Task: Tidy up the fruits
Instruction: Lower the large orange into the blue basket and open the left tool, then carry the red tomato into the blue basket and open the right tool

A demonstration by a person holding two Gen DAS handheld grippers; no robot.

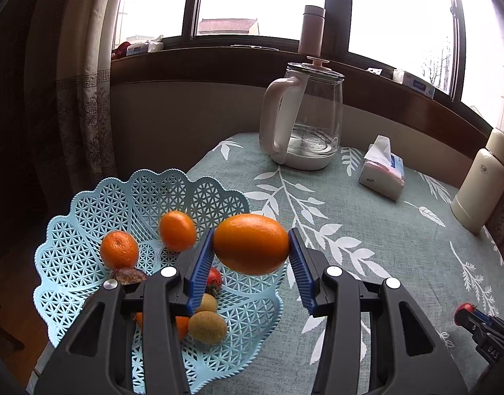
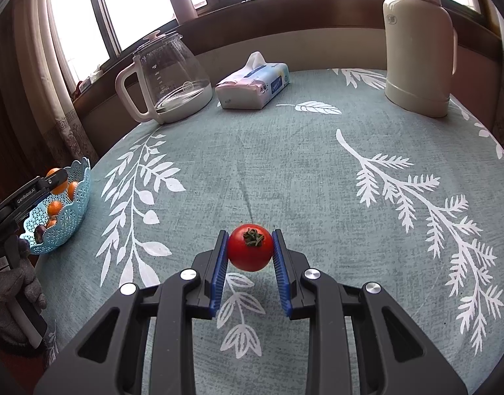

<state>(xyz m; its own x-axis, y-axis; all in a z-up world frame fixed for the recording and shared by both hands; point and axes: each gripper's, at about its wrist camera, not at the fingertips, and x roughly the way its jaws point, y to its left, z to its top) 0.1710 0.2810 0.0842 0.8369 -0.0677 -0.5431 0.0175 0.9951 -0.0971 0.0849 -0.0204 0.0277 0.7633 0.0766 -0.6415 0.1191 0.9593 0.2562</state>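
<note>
Nearest the left wrist camera, the left gripper (image 1: 251, 250) clenches a large orange (image 1: 251, 244) between its blue pads, holding it in the air above the near edge of the blue lattice basket (image 1: 67, 227). On the right side, the right gripper (image 2: 250, 248) grasps a small red tomato (image 2: 250, 247), stem end toward the camera, lifted just clear of the leaf-patterned tablecloth (image 2: 317, 171).

Under and behind the left fingers the basket already holds a good share of fruit: two mandarins (image 1: 119, 249) toward its back wall, two small brownish-green fruits (image 1: 207, 327) at the front, a dark wrinkled fruit (image 1: 130, 276), another red tomato (image 1: 214, 278) and a bit more orange peeking beneath the gripper. The basket sits at the table's left edge.

Farther off stand a glass kettle (image 1: 301, 118), a tissue pack (image 1: 382, 172) and a cream thermos (image 2: 416, 42), none of them fruit.

Judging by this, the sorting looks nearly finished: no loose fruit shows on the cloth, and only the two held pieces remain to be set down, the orange being close to release and the tomato well apart from the basket.
</note>
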